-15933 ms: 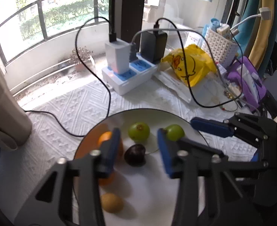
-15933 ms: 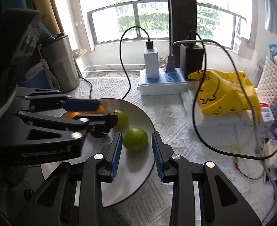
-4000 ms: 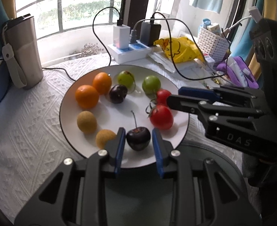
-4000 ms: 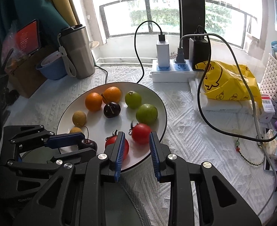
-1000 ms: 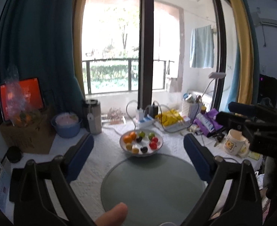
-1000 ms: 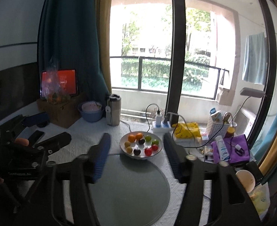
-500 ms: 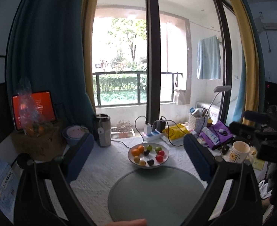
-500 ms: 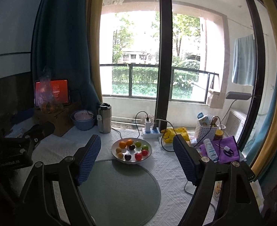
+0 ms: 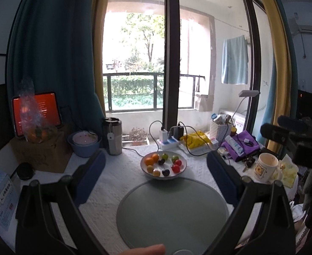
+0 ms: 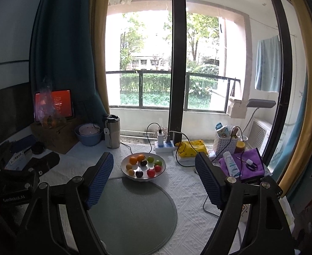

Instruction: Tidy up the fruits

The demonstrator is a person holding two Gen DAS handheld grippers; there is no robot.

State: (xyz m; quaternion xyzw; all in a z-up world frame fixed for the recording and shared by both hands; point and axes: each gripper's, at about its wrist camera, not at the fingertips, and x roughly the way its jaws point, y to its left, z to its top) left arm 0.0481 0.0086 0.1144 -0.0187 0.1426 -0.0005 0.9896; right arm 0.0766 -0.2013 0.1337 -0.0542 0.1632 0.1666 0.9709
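Left gripper (image 9: 156, 170) in the left wrist view: jaws spread wide, nothing between the pads, held well back from the table. Plate (image 9: 181, 168) sits beyond the round grey mat (image 9: 172, 214), touching its far edge. On the plate: two oranges (image 9: 149, 161) at the left, two green fruits at the back, two red tomatoes (image 9: 176, 168) at the right, two dark cherries (image 9: 166, 172), two small tan fruits at the front left. Mug (image 9: 264, 166) stands well apart at the right; steel flask (image 9: 114, 136) and blue bowl (image 9: 84, 143) at the left. A fingertip (image 9: 144, 249) shows at the bottom edge.

Right gripper (image 10: 153, 178) in the right wrist view: jaws have just been opening, now spread wide with nothing between them, also held back from the table. Same plate (image 10: 163, 168) is seen between the fingers (image 10: 99, 178), fruit lying in pairs. Power strip (image 10: 164, 146) with chargers lies behind it, yellow bag (image 10: 189, 146) just right of that. Left gripper's body shows at the left edge.
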